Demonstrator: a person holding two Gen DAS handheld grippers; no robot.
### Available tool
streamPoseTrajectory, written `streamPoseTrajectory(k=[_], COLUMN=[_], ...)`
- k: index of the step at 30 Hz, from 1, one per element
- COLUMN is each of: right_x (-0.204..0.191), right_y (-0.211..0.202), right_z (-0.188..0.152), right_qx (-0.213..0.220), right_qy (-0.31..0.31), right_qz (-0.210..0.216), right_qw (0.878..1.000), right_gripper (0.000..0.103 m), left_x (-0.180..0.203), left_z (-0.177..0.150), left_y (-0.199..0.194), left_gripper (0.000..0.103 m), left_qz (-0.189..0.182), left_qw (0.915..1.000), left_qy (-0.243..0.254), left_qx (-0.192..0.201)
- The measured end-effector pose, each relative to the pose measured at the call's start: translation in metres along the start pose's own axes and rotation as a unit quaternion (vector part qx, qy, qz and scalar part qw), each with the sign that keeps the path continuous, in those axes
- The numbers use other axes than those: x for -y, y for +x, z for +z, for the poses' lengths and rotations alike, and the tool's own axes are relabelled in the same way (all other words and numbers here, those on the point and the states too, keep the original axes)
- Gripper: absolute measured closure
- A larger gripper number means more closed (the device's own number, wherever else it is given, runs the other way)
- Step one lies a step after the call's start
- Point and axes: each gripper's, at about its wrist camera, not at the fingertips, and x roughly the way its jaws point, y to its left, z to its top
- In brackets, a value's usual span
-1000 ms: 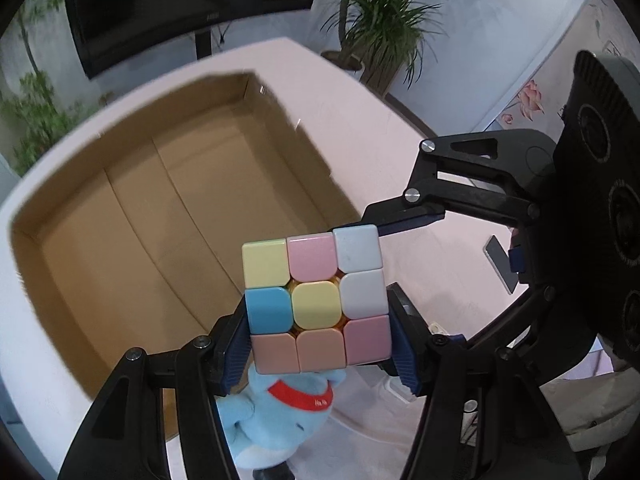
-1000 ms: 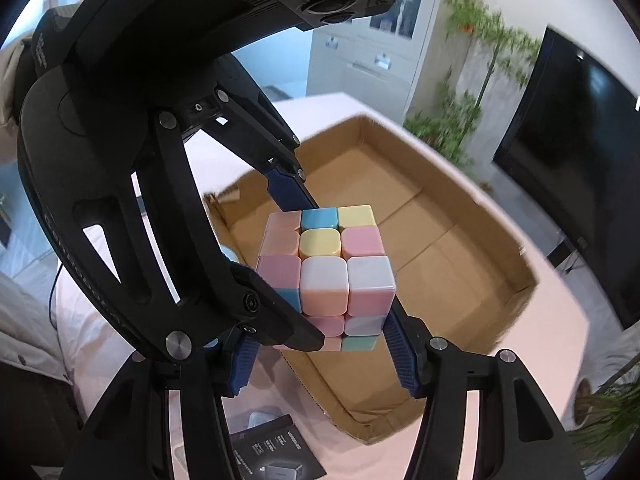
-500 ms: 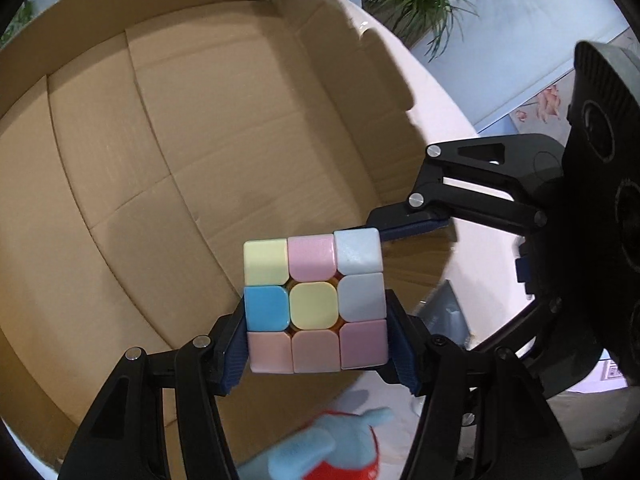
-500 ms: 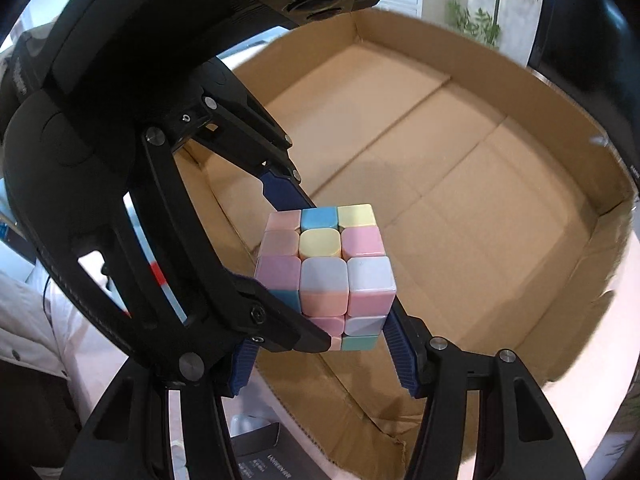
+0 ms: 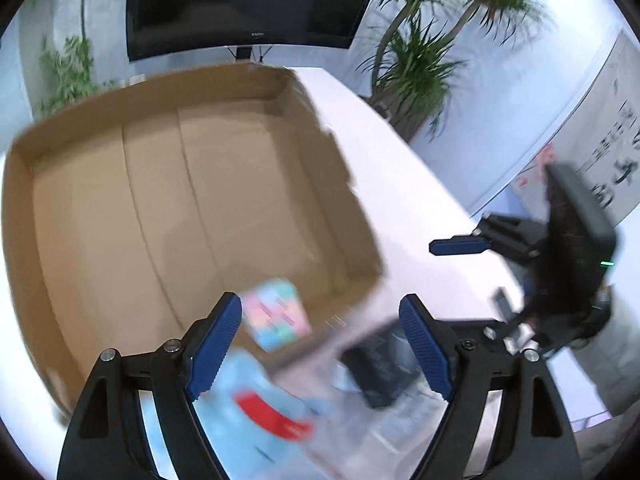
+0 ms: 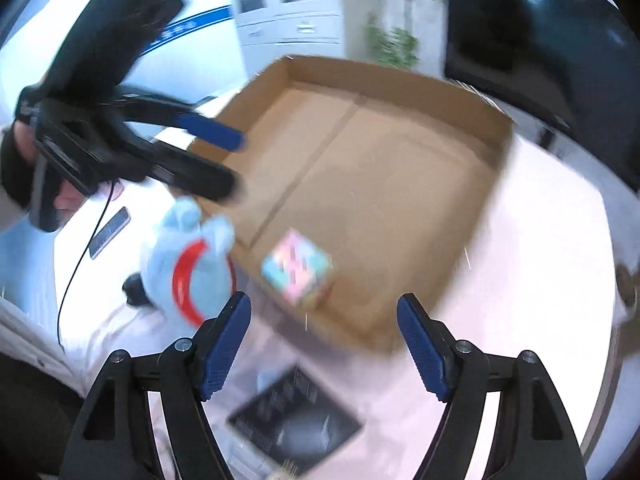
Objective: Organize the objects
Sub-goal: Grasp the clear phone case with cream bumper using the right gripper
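Observation:
The pastel puzzle cube [image 5: 278,314] lies on the floor of the open cardboard box [image 5: 120,208], near its front corner; it also shows in the right wrist view [image 6: 298,272]. My left gripper [image 5: 324,344] is open and empty above the box's front edge. My right gripper [image 6: 324,344] is open and empty, back from the box [image 6: 400,184]. A light-blue plush toy with a red band [image 6: 192,268] stands on the white table beside the box; it is blurred in the left wrist view [image 5: 260,412].
A black booklet [image 6: 296,420] lies on the table near my right gripper. A dark phone [image 6: 110,232] and a black cable [image 6: 76,264] lie at the left. A TV [image 5: 248,0] and potted plants [image 5: 420,60] stand behind the table.
Both grippers held the cube over the box. Both have opened and drawn back, and the cube now lies in the box.

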Motion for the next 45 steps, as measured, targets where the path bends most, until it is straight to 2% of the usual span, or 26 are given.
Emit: streamPoseTrajectory(k=[1,3,4,6,10,15,19,20,21,22,24,25,29,33,43,45], right_x=[-0.001,0.003,0.002,0.005,-0.002,-0.004,-0.005,-0.005,-0.006,-0.007,-0.010,-0.013,-0.015,-0.008,-0.008,-0.009], right_y=[-0.008,-0.008,-0.010,-0.007,0.004,0.017,0.031,0.035,0.039,0.042,0.047,0.048,0.050,0.053,0.046,0.041], right_z=[-0.026,-0.055,-0.081,-0.112,-0.182,-0.222,-0.231,-0.232,-0.233,-0.233,-0.232,-0.231,-0.231,-0.233,-0.218,-0.215], right_qx=[-0.006,-0.017,-0.027,-0.039,-0.065,-0.062,-0.047,-0.046,-0.045,-0.046,-0.048,-0.048,-0.048,-0.042,-0.050,-0.049], right_qy=[0.022,0.058,0.084,0.127,0.188,0.226,0.252,0.257,0.260,0.259,0.257,0.255,0.262,0.282,0.241,0.233], right_qz=[-0.006,-0.009,-0.012,-0.010,0.008,0.009,0.023,0.027,0.028,0.028,0.031,0.029,0.035,0.050,0.030,0.026], right_qw=[1.000,0.998,0.996,0.991,0.980,0.972,0.966,0.965,0.964,0.964,0.965,0.965,0.963,0.957,0.969,0.971], right_gripper=[0.028,0.028,0.028,0.028,0.028,0.031,0.045,0.048,0.055,0.063,0.065,0.065,0.065,0.064,0.064,0.064], left_x=[0.001,0.011,0.013,0.014,0.016,0.018,0.020,0.022,0.025,0.026,0.031,0.033,0.032,0.035,0.039,0.044], left_z=[-0.002,-0.040,-0.054,-0.099,-0.159,-0.187,-0.193,-0.194,-0.191,-0.191,-0.189,-0.190,-0.196,-0.193,-0.189,-0.188], left_y=[0.006,0.021,0.025,0.050,0.098,0.130,0.138,0.140,0.137,0.137,0.140,0.142,0.146,0.143,0.126,0.120], left_gripper=[0.022,0.021,0.021,0.021,0.023,0.023,0.025,0.033,0.045,0.050,0.063,0.065,0.065,0.064,0.065,0.065], left_qz=[-0.007,-0.030,-0.033,-0.044,-0.061,-0.091,-0.089,-0.088,-0.090,-0.094,-0.085,-0.079,-0.089,-0.087,-0.093,-0.090], left_qw=[1.0000,0.9990,0.9983,0.9941,0.9831,0.9717,0.9699,0.9704,0.9703,0.9698,0.9700,0.9704,0.9676,0.9686,0.9735,0.9762], left_qy=[-0.006,-0.020,-0.029,-0.064,-0.121,-0.169,-0.178,-0.175,-0.174,-0.173,-0.163,-0.158,-0.169,-0.165,-0.147,-0.131], left_qx=[-0.002,-0.028,-0.038,-0.075,-0.124,-0.137,-0.140,-0.140,-0.142,-0.145,-0.159,-0.165,-0.165,-0.164,-0.149,-0.148])
